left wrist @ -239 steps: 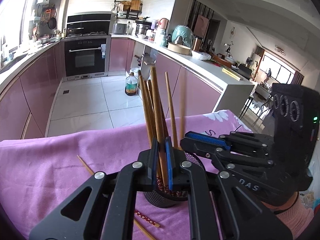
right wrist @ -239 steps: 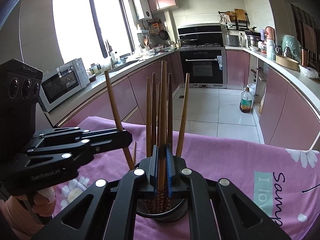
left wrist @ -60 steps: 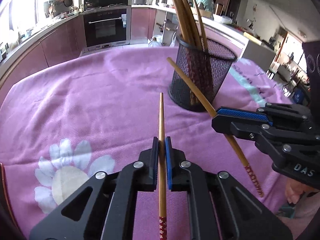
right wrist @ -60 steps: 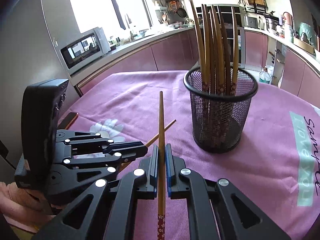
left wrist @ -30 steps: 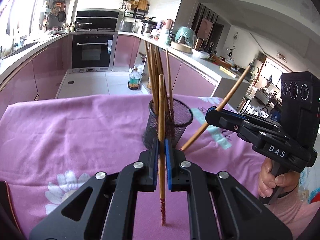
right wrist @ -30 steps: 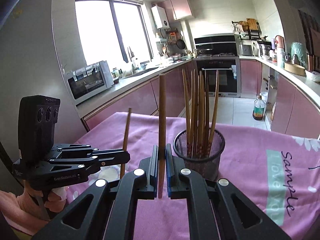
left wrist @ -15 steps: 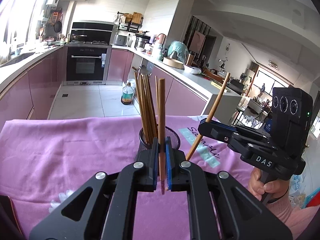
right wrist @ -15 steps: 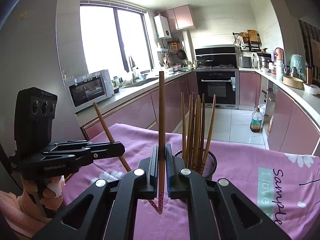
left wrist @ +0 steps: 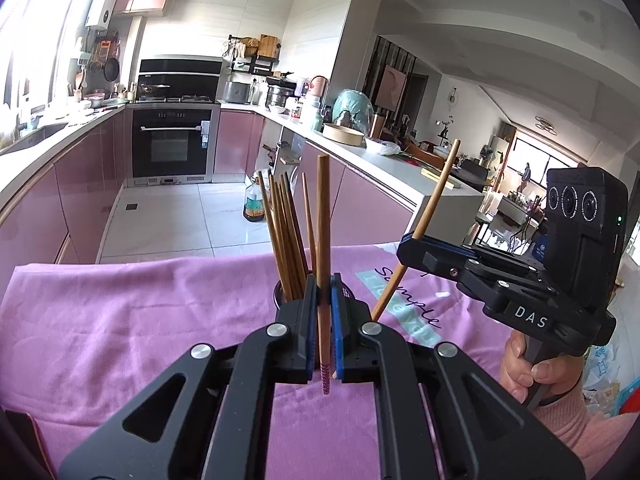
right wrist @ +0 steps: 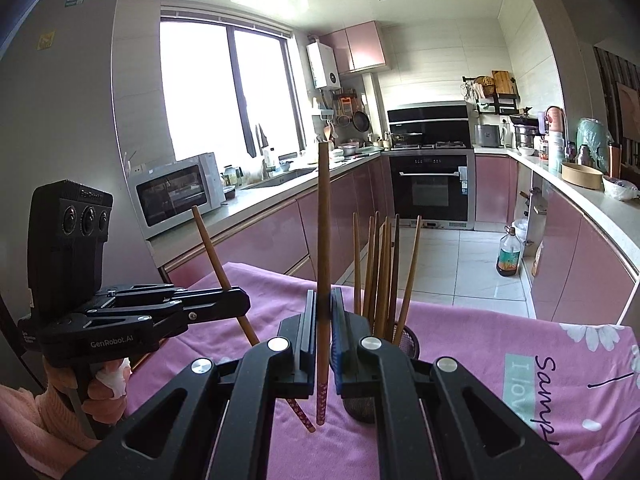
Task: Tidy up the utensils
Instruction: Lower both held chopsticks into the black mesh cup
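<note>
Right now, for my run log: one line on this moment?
left tongs: shut on chopstick | right tongs: shut on chopstick | holder: ahead

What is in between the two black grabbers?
In the right wrist view, only bare purple tablecloth lies between the left gripper and the right gripper; each clamps its own chopstick, and the chopstick holder sits off to the right.

**Pink, purple and brown at the counter**

A purple-pink cloth [left wrist: 120, 320] with white daisy prints, a pale teal panel and dark script covers the counter. Each black plastic gripper, left [left wrist: 323, 320] and right [right wrist: 323, 332], has blue pads. The brown wooden chopstick [left wrist: 322, 264] has a pink patterned tip; its twin [right wrist: 322, 280] is tipped in maroon with pale flecks. Plain brown chopsticks [right wrist: 380, 272] fill a black mesh cup [right wrist: 406, 340]. Glossy pink kitchen cabinets [right wrist: 560, 264] frame a black oven [left wrist: 172, 148].
</note>
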Demonstrator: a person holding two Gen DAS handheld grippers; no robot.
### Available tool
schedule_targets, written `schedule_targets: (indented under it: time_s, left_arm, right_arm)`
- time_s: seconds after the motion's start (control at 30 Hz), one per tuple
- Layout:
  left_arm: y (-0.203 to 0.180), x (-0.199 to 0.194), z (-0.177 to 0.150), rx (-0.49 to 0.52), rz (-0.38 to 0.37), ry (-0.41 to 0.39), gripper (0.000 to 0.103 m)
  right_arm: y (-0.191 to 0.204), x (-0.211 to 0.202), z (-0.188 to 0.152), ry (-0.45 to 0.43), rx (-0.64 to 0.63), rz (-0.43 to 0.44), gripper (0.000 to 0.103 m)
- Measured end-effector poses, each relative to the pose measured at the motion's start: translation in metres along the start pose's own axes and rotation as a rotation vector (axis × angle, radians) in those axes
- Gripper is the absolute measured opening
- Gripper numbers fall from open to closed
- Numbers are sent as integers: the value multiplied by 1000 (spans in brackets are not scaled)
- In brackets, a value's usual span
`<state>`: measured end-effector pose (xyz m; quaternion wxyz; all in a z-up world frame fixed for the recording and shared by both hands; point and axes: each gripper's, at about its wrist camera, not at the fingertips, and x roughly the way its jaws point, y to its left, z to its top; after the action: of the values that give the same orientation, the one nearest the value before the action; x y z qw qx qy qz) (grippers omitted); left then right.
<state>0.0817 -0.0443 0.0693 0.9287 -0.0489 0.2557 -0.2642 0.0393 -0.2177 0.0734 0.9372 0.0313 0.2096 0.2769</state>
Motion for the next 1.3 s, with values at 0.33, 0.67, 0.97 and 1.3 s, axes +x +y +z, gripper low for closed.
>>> schedule_targets:
  time_s: [0.33,0.67,0.97,1.3]
  left_arm:
    - [-5,-3,12,19,6,-32,7]
    - [-10,-2,22,36,3,-59,7]
    - [-10,-6,29,40,-1,-76,7]
    - [-19,-3,35,56,10,-80,7]
  right_arm:
    - [-2,-1,10,-20,-7,-10,5]
    - [-1,-3,19,-41,-28,-13,5]
    - [-5,1,21,-46,-26,-23,6]
    - [-8,11,26,-47,-14,-43,5]
